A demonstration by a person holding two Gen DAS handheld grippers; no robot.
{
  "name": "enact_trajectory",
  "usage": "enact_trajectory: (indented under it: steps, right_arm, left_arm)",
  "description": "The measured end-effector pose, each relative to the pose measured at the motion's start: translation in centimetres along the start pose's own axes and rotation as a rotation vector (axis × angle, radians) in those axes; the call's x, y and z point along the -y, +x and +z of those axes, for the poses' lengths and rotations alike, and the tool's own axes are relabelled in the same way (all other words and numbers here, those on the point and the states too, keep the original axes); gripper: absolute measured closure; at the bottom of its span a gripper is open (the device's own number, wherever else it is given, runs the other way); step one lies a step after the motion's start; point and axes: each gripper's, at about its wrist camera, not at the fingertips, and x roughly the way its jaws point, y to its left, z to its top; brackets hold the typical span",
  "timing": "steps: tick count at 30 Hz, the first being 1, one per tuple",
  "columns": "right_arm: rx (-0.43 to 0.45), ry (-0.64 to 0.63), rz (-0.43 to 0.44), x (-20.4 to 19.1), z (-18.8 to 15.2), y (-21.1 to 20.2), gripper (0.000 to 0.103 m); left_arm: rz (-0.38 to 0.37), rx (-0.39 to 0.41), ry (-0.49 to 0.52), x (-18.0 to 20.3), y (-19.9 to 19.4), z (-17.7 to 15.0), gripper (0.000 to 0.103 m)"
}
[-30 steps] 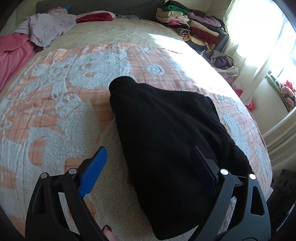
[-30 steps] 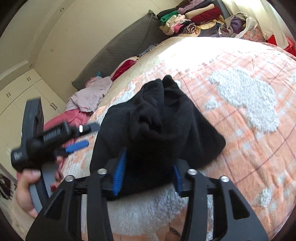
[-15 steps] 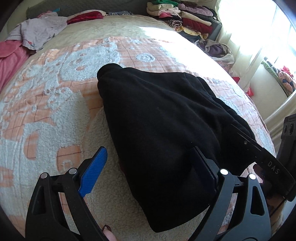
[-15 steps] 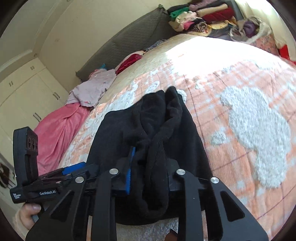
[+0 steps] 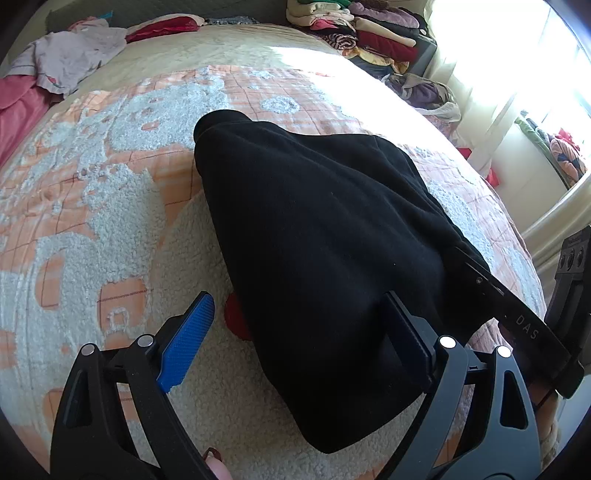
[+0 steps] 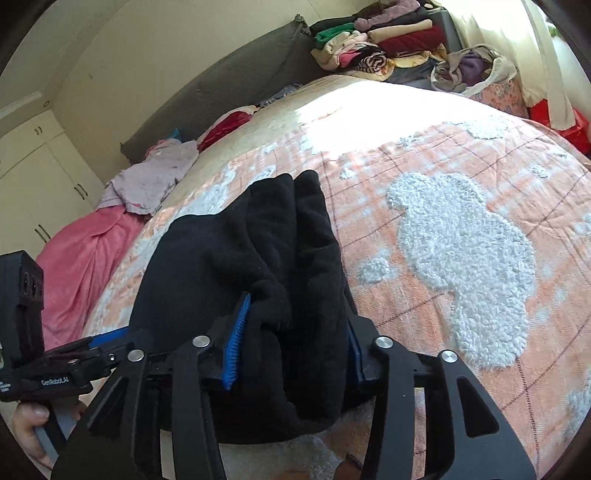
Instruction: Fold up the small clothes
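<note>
A black fleece garment [image 5: 317,236] lies folded on the orange-and-white blanket [image 5: 110,206]. My left gripper [image 5: 295,306] is open wide over the garment's near edge. Its blue left pad [image 5: 186,343] hangs above the blanket, and its right finger rests over the black cloth. My right gripper [image 6: 295,314] straddles a bunched fold of the same garment [image 6: 258,258]. Its jaws are opening and the fold sits loosely between the pads. Each gripper shows in the other's view: the right gripper [image 5: 517,325] at the garment's right edge, the left gripper [image 6: 74,365] at the left, held in a hand.
Folded clothes [image 5: 369,29] are stacked at the bed's far right corner, with a bag of clothes [image 5: 424,88] beside them. Lilac [image 5: 70,59] and pink [image 5: 18,114] garments lie at the far left. A small red patch [image 5: 236,321] shows under the black garment's near edge.
The right gripper's jaws squeezed the black fold, then widened again. The right gripper came into the left wrist view at the garment's right edge. The left gripper stayed open.
</note>
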Motion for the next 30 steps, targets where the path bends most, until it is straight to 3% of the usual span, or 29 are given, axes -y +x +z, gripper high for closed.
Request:
enact_trajectory:
  steps: [10,20,24,30]
  right_arm:
    - [0.012,-0.004,-0.055,-0.6,-0.6,-1.2,0.055]
    - [0.008,-0.008,-0.118,-0.3,-1.1,-2.0,0.038]
    - [0.011,-0.007,-0.139,-0.3,-1.2,-2.3,0.036]
    - [0.048,0.001,-0.090,-0.4,-1.2,-3.9,0.036]
  left_arm:
    - [-0.007,-0.001,0.003,-0.2,-0.3,-0.2,0.019]
    - [-0.010,0.004,0.008,-0.4,-1.0,-0.7,0.019]
    - [-0.008,0.006,0.008,-0.5,-1.2,-0.8,0.019]
    - [-0.005,0.010,0.012,-0.6,-1.9,-1.6,0.019]
